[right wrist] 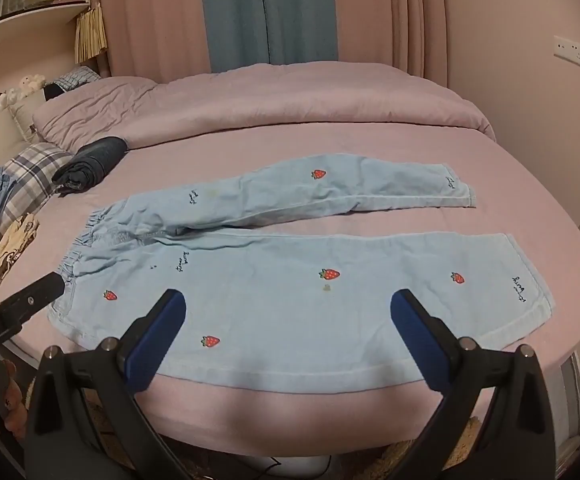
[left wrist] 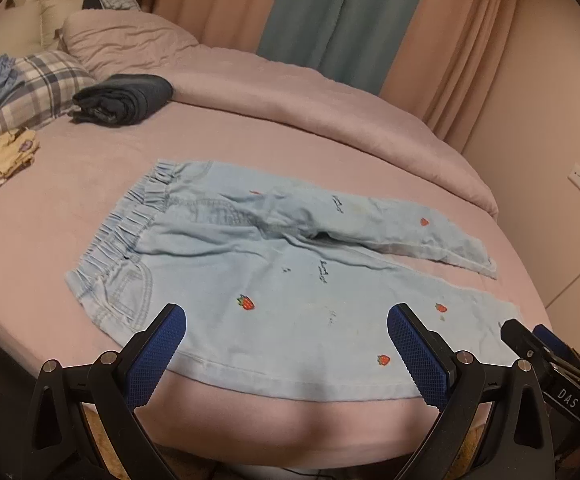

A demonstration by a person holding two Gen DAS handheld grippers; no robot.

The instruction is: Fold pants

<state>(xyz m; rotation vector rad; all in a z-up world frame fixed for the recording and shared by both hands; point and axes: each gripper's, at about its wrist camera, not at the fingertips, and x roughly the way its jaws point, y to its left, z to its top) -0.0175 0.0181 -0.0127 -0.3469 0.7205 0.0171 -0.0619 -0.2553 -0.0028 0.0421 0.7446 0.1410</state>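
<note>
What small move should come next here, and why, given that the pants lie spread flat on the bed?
Probably lower both grippers to the near edge of the near leg. The light blue pants lie flat with legs apart, and the left gripper and right gripper both hover open, holding nothing. Gripping that edge by the waistband and by the hem would let the near leg fold over the far leg.

I stood at a bed [right wrist: 369,136] under a pink sheet. Pink curtains [right wrist: 150,16] with a teal panel [right wrist: 270,12] hung behind it, a wall socket [right wrist: 579,56] to the right.
</note>
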